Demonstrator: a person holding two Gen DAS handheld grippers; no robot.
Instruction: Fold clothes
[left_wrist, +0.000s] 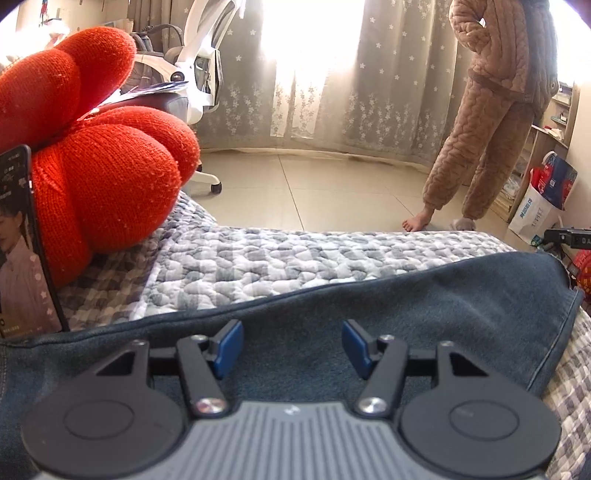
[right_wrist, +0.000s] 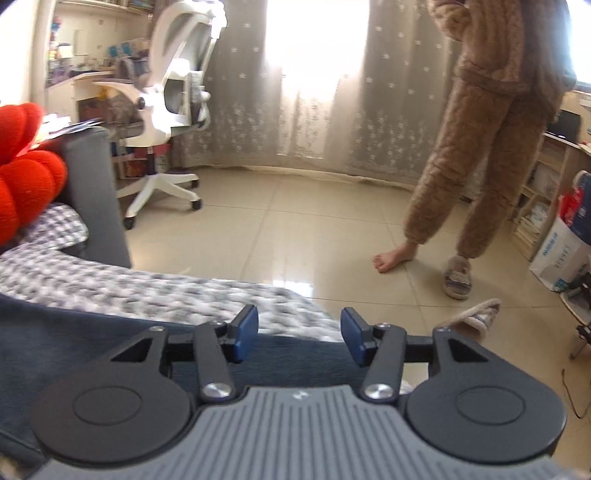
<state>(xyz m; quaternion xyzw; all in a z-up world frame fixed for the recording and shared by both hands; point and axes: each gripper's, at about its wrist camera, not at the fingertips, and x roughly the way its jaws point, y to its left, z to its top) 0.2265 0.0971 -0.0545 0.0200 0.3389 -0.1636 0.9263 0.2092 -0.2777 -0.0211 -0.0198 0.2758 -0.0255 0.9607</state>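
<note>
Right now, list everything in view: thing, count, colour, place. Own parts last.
dark blue denim garment: one, spread on the bed under both grippers.
grey-white checked quilted bed cover: one, beneath the garment.
red knitted knot cushion: one, on the bed, far left.
smartphone with lit screen: one, black-edged, propped against the cushion.
white mesh office chair: one, by the curtain.
person in brown quilted pyjamas: one, standing right, one foot bare.
fluffy slipper: one lying loose on the floor.
left gripper: jaws open, blue pads.
right gripper: jaws open, blue pads.
</note>
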